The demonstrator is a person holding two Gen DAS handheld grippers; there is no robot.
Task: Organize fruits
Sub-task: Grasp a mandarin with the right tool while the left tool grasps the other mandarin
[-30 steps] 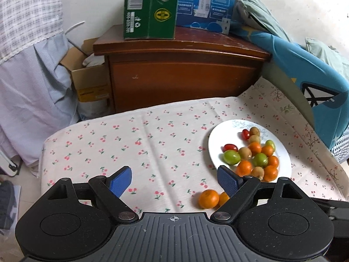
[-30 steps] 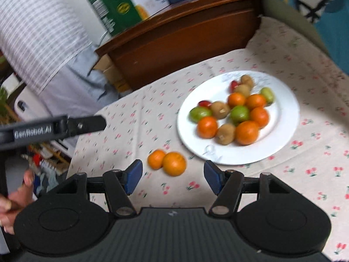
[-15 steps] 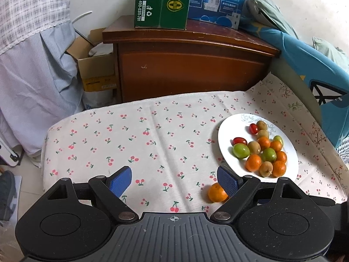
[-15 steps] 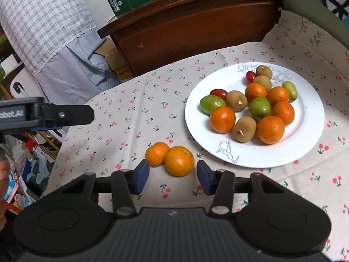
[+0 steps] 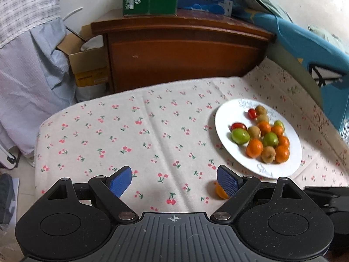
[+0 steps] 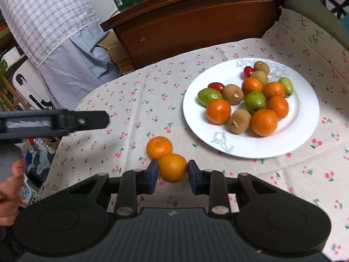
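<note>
A white plate (image 6: 305, 131) (image 5: 224, 139) on the cherry-print cloth holds several tangerines, green fruits, brown fruits and two red tomatoes. Two loose tangerines lie on the cloth left of it. My right gripper (image 6: 172, 171) has its jaws closing on the nearer tangerine (image 6: 172, 167), both blue pads touching its sides. The other tangerine (image 6: 159, 147) rests just behind it. My left gripper (image 5: 174, 180) hangs open over bare cloth; a loose tangerine (image 5: 219, 193) peeks from behind its right finger. In the right wrist view the left gripper's finger (image 6: 65, 121) shows at the left edge.
A brown wooden cabinet (image 5: 181, 52) with green and blue boxes stands behind the table. Cardboard boxes (image 5: 87, 65) and hanging cloth (image 5: 28, 65) lie far left. A blue cushion (image 5: 316, 61) borders the right side. A hand (image 6: 11, 185) is at the lower left.
The right gripper's jaws have closed in from wide apart onto the nearer loose tangerine. The left gripper sank a little, still open.
</note>
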